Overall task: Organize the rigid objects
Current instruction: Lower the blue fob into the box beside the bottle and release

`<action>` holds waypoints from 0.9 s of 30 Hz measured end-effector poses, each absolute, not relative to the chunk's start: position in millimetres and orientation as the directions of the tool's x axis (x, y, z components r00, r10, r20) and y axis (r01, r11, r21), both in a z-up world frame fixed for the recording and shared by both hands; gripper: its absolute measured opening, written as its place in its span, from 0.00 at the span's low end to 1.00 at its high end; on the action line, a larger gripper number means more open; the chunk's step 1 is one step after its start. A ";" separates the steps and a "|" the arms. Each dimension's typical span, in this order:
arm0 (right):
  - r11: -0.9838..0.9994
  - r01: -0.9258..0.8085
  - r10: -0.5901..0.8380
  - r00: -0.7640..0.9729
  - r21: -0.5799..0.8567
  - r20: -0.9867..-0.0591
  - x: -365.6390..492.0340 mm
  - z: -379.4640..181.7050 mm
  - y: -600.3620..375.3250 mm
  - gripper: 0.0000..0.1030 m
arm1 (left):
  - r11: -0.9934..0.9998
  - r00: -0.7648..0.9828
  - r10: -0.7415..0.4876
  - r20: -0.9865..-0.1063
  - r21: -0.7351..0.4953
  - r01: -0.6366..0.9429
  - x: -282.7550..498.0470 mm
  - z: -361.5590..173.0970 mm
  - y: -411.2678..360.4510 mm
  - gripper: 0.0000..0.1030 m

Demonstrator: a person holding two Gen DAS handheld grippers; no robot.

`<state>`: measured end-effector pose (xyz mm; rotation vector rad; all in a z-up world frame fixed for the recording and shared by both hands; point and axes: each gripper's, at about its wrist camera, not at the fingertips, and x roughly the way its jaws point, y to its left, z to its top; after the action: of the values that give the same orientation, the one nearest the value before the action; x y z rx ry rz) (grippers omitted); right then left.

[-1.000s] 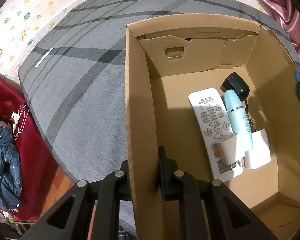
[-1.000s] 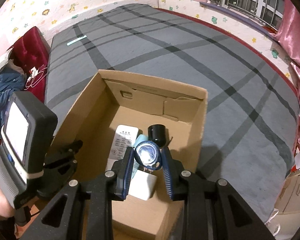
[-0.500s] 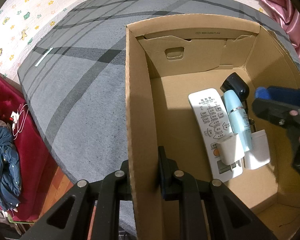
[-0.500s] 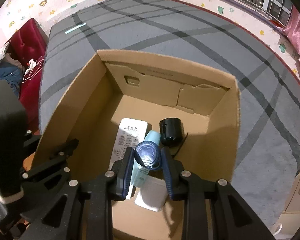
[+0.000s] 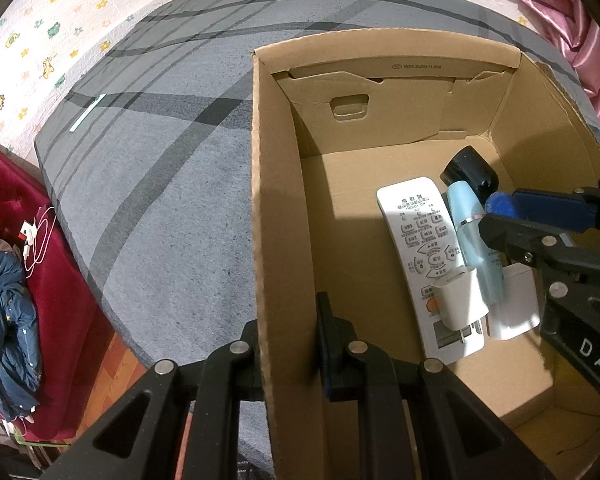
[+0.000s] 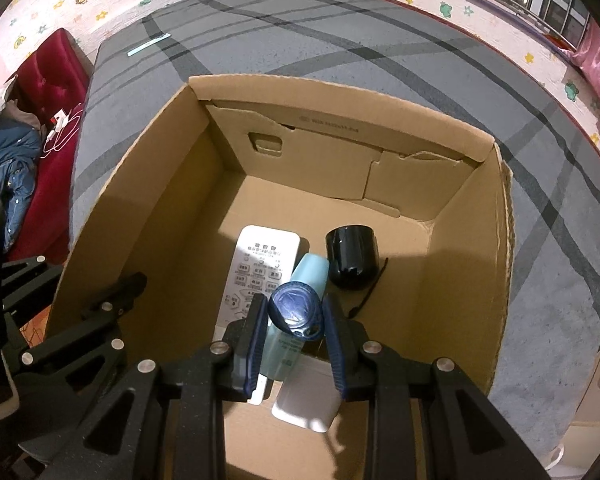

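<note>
Dark blue oval object (image 6: 296, 312) — a small rigid piece, maybe a fob or compact, hard to say — sits pinched between the right claw (image 6: 295, 322) pads, jaws narrowed on its two sides. It hangs inside the cardboard box (image 6: 496, 264), over the near-middle of the box floor, above the other contents and not touching them as far as I can tell. Its rounded end points away from the claw toward the far wall of the box, the narrower end back into the claw; long axis runs roughly along the fingers, tipped steeply down.

Already in the box: white remote (image 5: 424, 256) lying flat, long axis from near wall to far wall; pale blue tube (image 5: 470, 236) just beside it on the right, same direction, cap end toward the far wall; black round cap-like item (image 6: 352, 258) beyond the tube; white plug adapter (image 5: 460, 300) resting on the remote's near end; white block (image 6: 306, 398) nearest the near wall.

Left claw (image 5: 290, 354) is clamped shut on the box's left wall, one finger outside, one inside — steadying it.

Progress: late, judging by five items boxed and nothing else loose on the grey striped bed cover (image 5: 160, 184). Left: release the blue piece, likely onto open floor at the right side.
</note>
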<state>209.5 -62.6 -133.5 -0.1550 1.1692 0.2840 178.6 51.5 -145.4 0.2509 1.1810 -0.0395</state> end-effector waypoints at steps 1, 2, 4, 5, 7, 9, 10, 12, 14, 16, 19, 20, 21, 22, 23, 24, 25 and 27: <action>0.954 -0.300 0.137 0.360 0.025 -0.923 209.7 -133.9 -62.3 0.29 | 0.971 0.384 0.101 -0.918 0.175 0.162 178.4 -145.4 51.3 0.16; 0.954 -0.300 0.137 0.358 0.025 -0.924 209.9 -134.5 -62.0 0.29 | 0.972 0.383 0.100 -0.918 0.173 0.161 178.6 -145.4 51.6 0.16; 0.954 -0.300 0.134 0.354 0.024 -0.926 210.4 -135.5 -61.3 0.29 | 0.972 0.384 0.099 -0.918 0.172 0.160 178.6 -145.1 51.6 0.16; 0.953 -0.301 0.134 0.351 0.024 -0.927 210.5 -135.6 -61.3 0.29 | 0.972 0.384 0.100 -0.918 0.173 0.160 178.6 -144.9 51.5 0.16; 0.954 -0.299 0.134 0.354 0.024 -0.926 209.9 -134.3 -61.7 0.33 | 0.971 0.384 0.102 -0.918 0.175 0.161 178.6 -144.6 51.1 0.17; 0.954 -0.298 0.139 0.373 0.023 -0.917 207.9 -129.6 -62.3 0.42 | 0.972 0.384 0.099 -0.918 0.171 0.159 178.6 -144.5 51.7 0.16; 0.955 -0.296 0.142 0.379 0.026 -0.915 207.1 -127.9 -62.7 0.47 | 0.973 0.384 0.098 -0.918 0.170 0.159 178.5 -144.7 51.7 0.17; 0.956 -0.291 0.145 0.392 0.027 -0.908 204.9 -122.9 -64.0 0.49 | 0.972 0.383 0.101 -0.918 0.173 0.159 178.6 -144.7 51.7 0.16; 0.959 -0.285 0.138 0.411 0.017 -0.901 202.4 -116.3 -65.8 0.51 | 0.972 0.383 0.100 -0.918 0.172 0.159 178.7 -144.7 51.9 0.16; 0.962 -0.274 0.139 0.424 0.020 -0.895 200.5 -110.0 -68.8 0.57 | 0.972 0.383 0.100 -0.918 0.172 0.158 178.7 -145.0 51.4 0.16; 0.968 -0.251 0.134 0.439 0.022 -0.888 197.5 -101.1 -74.5 0.66 | 0.973 0.382 0.099 -0.919 0.170 0.158 178.7 -144.6 51.7 0.16; 0.969 -0.248 0.132 0.442 0.021 -0.887 196.6 -99.0 -75.7 0.67 | 0.973 0.382 0.099 -0.919 0.170 0.158 178.9 -144.4 52.1 0.16; 0.970 -0.244 0.130 0.445 0.019 -0.886 195.1 -96.4 -77.4 0.69 | 0.973 0.382 0.100 -0.919 0.171 0.158 178.8 -144.3 52.0 0.16; 0.971 -0.239 0.128 0.447 0.020 -0.885 193.6 -94.0 -79.2 0.70 | 0.972 0.382 0.102 -0.918 0.173 0.158 179.0 -144.4 52.0 0.16; 0.972 -0.236 0.128 0.448 0.021 -0.885 192.1 -92.6 -80.5 0.71 | 0.972 0.383 0.102 -0.918 0.174 0.158 179.1 -144.3 52.1 0.16; 0.972 -0.233 0.126 0.450 0.021 -0.884 190.1 -90.7 -82.7 0.73 | 0.972 0.383 0.102 -0.918 0.174 0.158 179.1 -144.1 52.3 0.16; 0.973 -0.229 0.125 0.454 0.020 -0.882 188.6 -88.8 -84.4 0.77 | 0.972 0.383 0.101 -0.918 0.173 0.158 179.1 -143.8 52.5 0.16; 0.975 -0.220 0.120 0.458 0.018 -0.881 185.4 -85.1 -88.2 0.82 | 0.972 0.383 0.103 -0.918 0.175 0.158 179.1 -144.5 52.0 0.16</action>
<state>185.4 -88.2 -85.1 -0.1035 1.0751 0.2097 179.1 52.0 -144.5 0.2497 1.1808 -0.0352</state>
